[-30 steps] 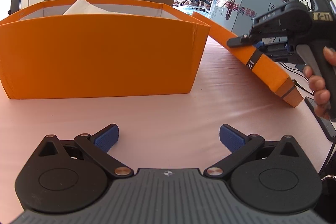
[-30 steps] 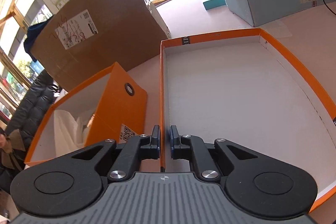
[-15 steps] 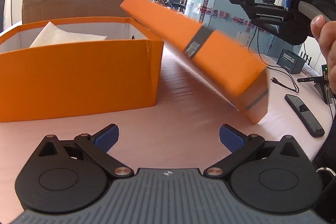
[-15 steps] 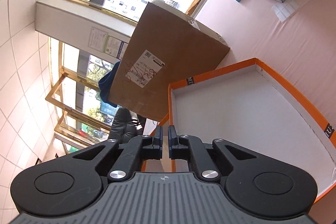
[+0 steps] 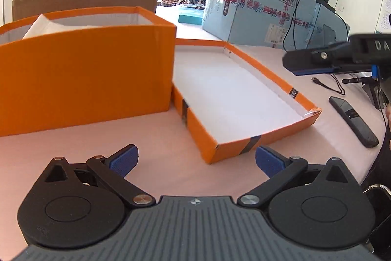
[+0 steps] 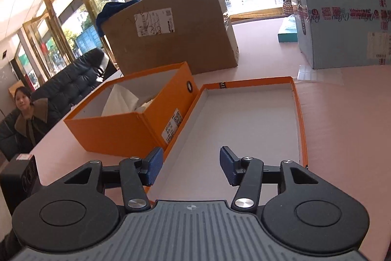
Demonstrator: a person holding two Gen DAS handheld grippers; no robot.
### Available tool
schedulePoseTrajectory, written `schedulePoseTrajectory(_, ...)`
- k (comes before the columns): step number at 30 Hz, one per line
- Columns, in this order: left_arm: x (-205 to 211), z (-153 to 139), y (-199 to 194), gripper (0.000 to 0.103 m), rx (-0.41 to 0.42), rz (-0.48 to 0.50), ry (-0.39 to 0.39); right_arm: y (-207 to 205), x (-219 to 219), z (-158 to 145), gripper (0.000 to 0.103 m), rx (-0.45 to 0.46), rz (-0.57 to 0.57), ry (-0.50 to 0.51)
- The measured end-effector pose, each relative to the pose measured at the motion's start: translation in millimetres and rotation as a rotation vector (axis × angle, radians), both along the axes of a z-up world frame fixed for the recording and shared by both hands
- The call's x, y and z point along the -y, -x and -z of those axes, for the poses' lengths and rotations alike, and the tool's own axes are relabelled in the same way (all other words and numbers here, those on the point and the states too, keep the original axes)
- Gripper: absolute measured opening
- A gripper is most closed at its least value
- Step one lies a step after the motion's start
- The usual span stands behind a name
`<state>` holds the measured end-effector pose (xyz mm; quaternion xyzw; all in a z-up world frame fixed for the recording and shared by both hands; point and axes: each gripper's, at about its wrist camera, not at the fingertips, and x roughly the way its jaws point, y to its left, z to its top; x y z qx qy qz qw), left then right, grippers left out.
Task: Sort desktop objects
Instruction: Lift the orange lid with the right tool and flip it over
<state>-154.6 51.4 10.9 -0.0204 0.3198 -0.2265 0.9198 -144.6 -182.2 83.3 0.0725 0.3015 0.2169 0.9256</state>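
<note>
Pink tabletop (image 5: 158, 143) is filling my near field in both feeds, and I'm hovering both tools over it. My left gripper (image 5: 196, 160) is sitting low with its jaws spread wide, holding nothing; the near corner of the lid (image 5: 234, 94) is lying just ahead of it and a touch to the right. My right gripper (image 6: 189, 166) is also released, jaws apart and empty, and it's hanging directly over the lid's (image 6: 246, 119) near end, so I'm judging the right the closer arm for whatever comes next.

Lid is resting upside down, white inside facing up, orange rim all round, with dark tape bands on the walls. Its long axis is running away from me, roughly in line with the right gripper's fingers. It's lying just beside the box (image 5: 83, 75), on the box's right, and the two look to be touching along one wall.

Box is standing open, deep and orange, with white tissue paper (image 6: 122, 99) crumpled inside and a label on its end wall.

Further out I'm seeing a phone (image 5: 352, 121) on the right, then a brown carton (image 6: 176, 36) and a blue carton (image 6: 347, 23) at the back.
</note>
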Motion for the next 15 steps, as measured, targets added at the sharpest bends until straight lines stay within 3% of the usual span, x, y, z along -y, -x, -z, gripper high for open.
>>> schedulePoseTrajectory(2,-9.8,2.8,1.8,0.103,0.008,-0.011,0.006,4.7,-16.1,10.1,0.069,0.018,-0.063,0.071)
schedulePoseTrajectory(5,-18.6,2.7,4.6,0.103,0.027,-0.032,-0.004,14.5,-44.1,20.7,0.095,0.096,-0.153,0.19)
schedulePoseTrajectory(7,-25.0,3.8,5.4,0.103,0.025,-0.047,-0.003,25.3,-62.3,26.6,0.099,0.221,-0.227,0.318)
schedulePoseTrajectory(10,-34.8,4.5,8.6,0.103,0.032,-0.064,-0.004,47.3,-85.0,44.4,0.103,0.475,-0.324,0.593)
schedulePoseTrajectory(12,-42.3,4.2,9.7,0.103,0.037,-0.082,-0.007,40.0,-86.5,48.5,0.103,0.422,-0.412,0.61)
schedulePoseTrajectory(15,-52.3,4.8,9.4,0.103,0.036,-0.106,0.01,25.3,-84.5,49.7,0.103,0.333,-0.437,0.547)
